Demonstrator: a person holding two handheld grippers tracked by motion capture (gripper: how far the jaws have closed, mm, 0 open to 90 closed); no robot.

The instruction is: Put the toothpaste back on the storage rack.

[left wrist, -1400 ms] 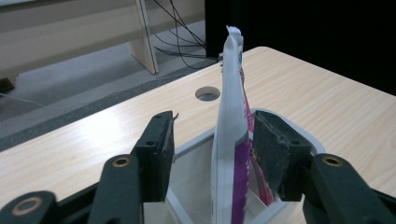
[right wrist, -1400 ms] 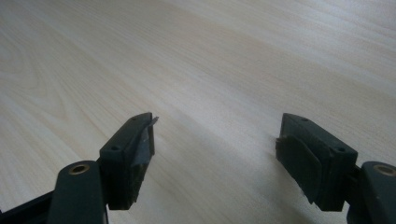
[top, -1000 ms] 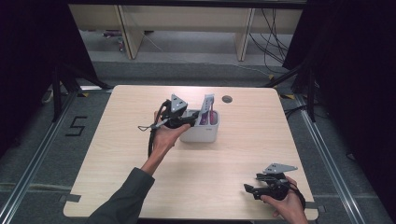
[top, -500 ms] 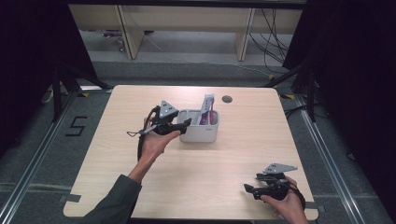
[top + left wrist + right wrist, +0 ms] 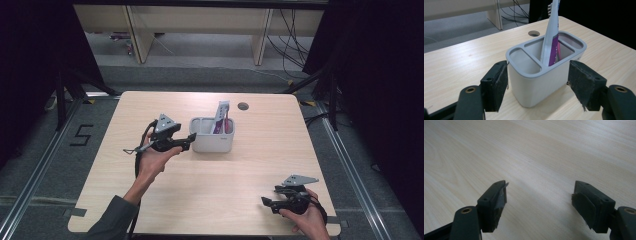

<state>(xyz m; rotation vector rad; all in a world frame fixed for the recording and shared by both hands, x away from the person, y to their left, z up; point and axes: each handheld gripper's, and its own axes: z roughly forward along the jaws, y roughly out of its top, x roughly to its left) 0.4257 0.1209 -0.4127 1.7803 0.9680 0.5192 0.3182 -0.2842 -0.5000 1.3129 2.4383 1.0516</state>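
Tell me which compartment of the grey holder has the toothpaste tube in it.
The middle compartment; the tube stands there, and the compartments on both sides look empty.

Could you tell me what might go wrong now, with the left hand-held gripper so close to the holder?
1. The left hand-held gripper, its jaws just opened, flanks the holder; a sideways pull could drag or tip it.
2. The tube leans tall in the middle compartment and might topple out.

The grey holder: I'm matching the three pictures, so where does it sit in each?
High view: holder at table centre, just right of the left gripper.
Left gripper view: holder at centre, beyond the jaws.
Right gripper view: not in it.
Shared landmark: the round table hole behind the holder.
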